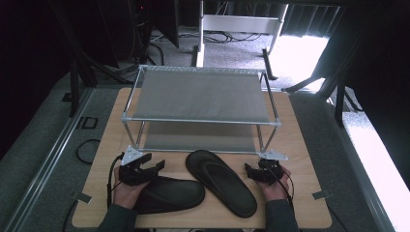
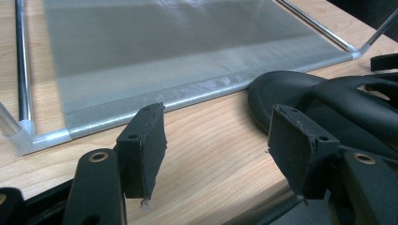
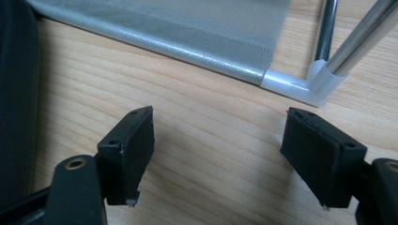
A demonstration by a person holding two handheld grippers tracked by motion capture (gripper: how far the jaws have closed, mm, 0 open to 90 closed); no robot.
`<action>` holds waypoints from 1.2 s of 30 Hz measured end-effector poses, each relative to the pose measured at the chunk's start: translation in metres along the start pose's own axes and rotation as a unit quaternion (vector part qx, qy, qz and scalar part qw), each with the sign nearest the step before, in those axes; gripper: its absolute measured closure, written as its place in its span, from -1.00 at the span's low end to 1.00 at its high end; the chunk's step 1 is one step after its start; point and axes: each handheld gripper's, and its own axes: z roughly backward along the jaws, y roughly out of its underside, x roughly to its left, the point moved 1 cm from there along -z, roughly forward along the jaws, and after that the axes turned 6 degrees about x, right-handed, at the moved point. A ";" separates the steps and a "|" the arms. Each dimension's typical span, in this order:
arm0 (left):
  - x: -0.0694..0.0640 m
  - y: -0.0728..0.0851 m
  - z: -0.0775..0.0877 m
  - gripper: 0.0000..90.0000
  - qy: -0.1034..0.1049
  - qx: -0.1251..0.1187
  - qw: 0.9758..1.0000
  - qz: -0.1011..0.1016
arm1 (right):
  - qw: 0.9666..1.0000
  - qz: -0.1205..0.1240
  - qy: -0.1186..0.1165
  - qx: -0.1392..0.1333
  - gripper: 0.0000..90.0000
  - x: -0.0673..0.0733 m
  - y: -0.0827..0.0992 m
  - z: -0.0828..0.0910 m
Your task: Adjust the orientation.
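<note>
both claws [image 1: 155,166] [image 1: 247,170] open beside slippers [image 1: 220,181]

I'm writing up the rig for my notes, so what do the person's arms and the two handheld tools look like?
Both tools are black. The left tool and right tool each carry a grey three-cornered plate on top and trail a thin black cable. In the gripper views each has two blocky black jaws with flat pads, small screw holes and round brass-coloured pivot bushings. The sleeves are dark grey-green.
</note>
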 end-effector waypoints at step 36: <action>-0.015 0.014 0.024 -0.34 -0.066 -0.002 0.998 -0.019 | 0.998 -0.022 0.048 -0.033 0.27 -0.020 -0.015 0.008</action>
